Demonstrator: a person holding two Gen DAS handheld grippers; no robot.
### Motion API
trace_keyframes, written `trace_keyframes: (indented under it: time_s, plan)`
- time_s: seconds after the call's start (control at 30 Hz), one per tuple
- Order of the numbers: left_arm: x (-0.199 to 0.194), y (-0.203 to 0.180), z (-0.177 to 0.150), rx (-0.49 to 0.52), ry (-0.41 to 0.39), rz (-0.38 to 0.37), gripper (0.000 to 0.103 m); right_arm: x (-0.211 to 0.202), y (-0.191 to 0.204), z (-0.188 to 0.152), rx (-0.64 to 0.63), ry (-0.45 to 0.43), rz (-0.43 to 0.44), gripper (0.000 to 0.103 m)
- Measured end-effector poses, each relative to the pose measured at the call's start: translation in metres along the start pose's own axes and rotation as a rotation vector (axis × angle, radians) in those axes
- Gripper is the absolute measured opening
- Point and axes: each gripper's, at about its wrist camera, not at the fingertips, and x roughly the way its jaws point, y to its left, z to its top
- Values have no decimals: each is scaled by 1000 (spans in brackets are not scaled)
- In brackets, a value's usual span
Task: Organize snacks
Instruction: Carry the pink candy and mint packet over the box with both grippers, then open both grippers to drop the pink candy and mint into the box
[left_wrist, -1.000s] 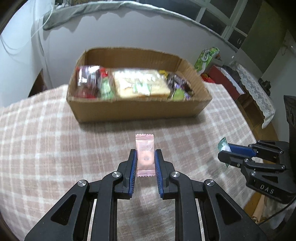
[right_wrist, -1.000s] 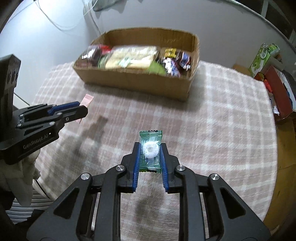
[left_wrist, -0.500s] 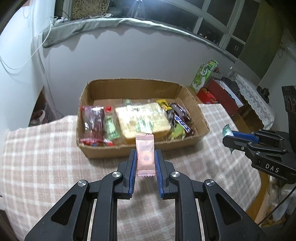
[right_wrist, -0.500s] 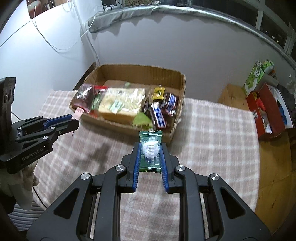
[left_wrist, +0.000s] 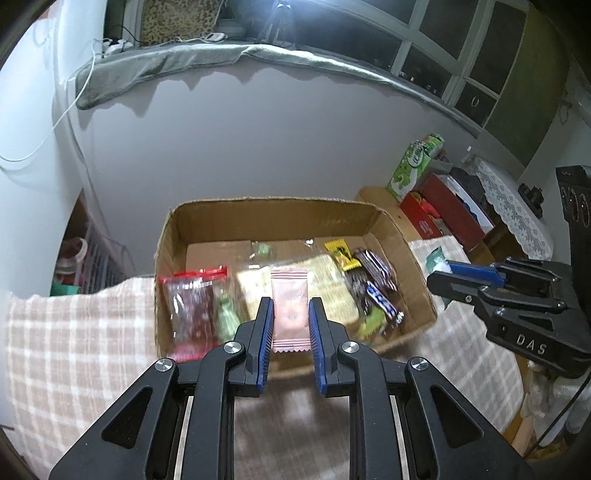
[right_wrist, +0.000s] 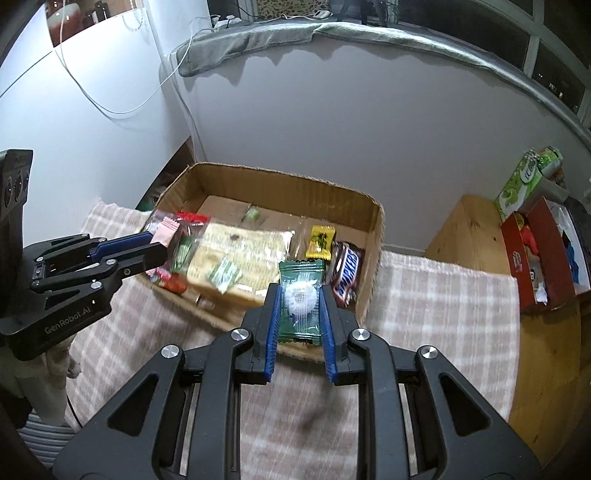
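My left gripper (left_wrist: 290, 308) is shut on a pink candy wrapper (left_wrist: 289, 295) and holds it up over the front edge of the cardboard box (left_wrist: 280, 214). My right gripper (right_wrist: 298, 295) is shut on a green candy wrapper (right_wrist: 300, 295), held over the box's (right_wrist: 295, 184) near right part. The box holds a large pale cracker pack (right_wrist: 236, 258), a red bag (left_wrist: 188, 306), a yellow sachet (right_wrist: 320, 242) and chocolate bars (right_wrist: 347, 271). The right gripper shows in the left wrist view (left_wrist: 439, 269); the left gripper shows in the right wrist view (right_wrist: 157, 245).
The box stands on a table with a checked pink cloth (left_wrist: 74, 350) against a white wall. To the right are a wooden shelf (right_wrist: 469, 236), a red box (right_wrist: 532, 258) and a green carton (left_wrist: 413, 166).
Both grippers have risen and moved forward from the table toward the box, each still holding its candy. They now hang over the box's front part.
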Motion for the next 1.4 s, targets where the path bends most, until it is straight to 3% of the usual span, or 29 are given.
trace_keyframes:
  time_s: [0.67,0.73,0.77,0.83,0.9,1.07,1.33,1.4]
  plan:
    - [32,13,17,1,44,45,19,46,0,18,-11,75,24,22]
    - [31,13,18,0,45,42,21,46,0,18,-12,76,21,28]
    - [32,13,18,2,49,39,30,46,0,17,-13,74,18,31]
    - [33,12,16,9,57,52,40,46,0,16,-13,72,9,56]
    - [31,13,16,9,48,58,40,45,-2,15,-7,61,2,65]
    - [28,13,14,8,43,72,41,40,-3,14,-9,56,-17,73]
    - [18,13,10,-2,40,84,47,28,-3,11,0,48,-28,75]
    - [15,12,9,-5,36,90,53,25,-2,10,-3,46,-35,78]
